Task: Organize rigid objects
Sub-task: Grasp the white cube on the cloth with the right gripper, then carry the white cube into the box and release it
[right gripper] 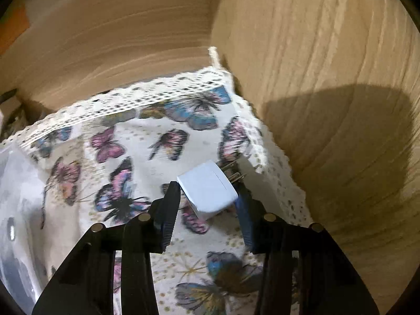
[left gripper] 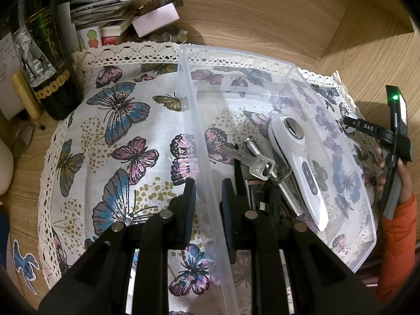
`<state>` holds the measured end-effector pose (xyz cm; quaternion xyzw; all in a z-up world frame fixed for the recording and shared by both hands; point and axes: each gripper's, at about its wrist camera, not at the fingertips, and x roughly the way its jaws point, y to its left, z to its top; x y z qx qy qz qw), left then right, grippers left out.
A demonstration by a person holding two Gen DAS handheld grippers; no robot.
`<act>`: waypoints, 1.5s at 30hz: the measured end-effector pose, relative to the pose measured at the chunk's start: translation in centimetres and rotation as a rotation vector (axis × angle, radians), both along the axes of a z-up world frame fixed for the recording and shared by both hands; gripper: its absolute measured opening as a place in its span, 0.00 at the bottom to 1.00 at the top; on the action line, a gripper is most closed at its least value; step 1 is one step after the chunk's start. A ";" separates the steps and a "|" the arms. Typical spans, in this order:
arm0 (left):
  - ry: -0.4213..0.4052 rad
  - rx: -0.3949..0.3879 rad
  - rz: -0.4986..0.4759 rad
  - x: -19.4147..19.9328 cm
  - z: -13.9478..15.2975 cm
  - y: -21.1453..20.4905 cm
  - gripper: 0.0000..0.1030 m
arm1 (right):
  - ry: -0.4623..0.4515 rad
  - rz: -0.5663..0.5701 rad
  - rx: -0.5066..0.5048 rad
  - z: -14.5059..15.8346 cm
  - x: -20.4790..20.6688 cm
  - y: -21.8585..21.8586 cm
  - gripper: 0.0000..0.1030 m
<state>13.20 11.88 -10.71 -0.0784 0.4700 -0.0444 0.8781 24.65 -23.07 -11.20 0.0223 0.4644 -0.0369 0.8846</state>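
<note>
A clear plastic bin (left gripper: 262,65) sits on a butterfly-print cloth (left gripper: 126,131). Inside it lie a white handheld device (left gripper: 296,162), a bunch of keys (left gripper: 258,166) and a metal cylinder (left gripper: 253,145). My left gripper (left gripper: 208,183) is shut on the bin's left wall, one finger on either side. In the right wrist view a white charger plug (right gripper: 210,186), prongs pointing away, lies on the cloth near its lace corner. My right gripper (right gripper: 208,194) is shut on the plug, pads touching both sides. The right tool's body (left gripper: 393,136) shows beyond the bin's right wall, held by a hand in an orange sleeve.
A dark wine bottle (left gripper: 47,60), stacked papers and small boxes (left gripper: 118,18) and coins (left gripper: 168,36) crowd the back left. Wooden walls close in behind and on the right (right gripper: 328,105). The bin's edge (right gripper: 15,183) shows at the left of the right wrist view.
</note>
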 end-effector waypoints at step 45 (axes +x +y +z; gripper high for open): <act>0.007 -0.014 0.017 0.1 0.0 0.5 0.16 | 0.030 0.714 0.018 3.5 -7.9 22.0 0.38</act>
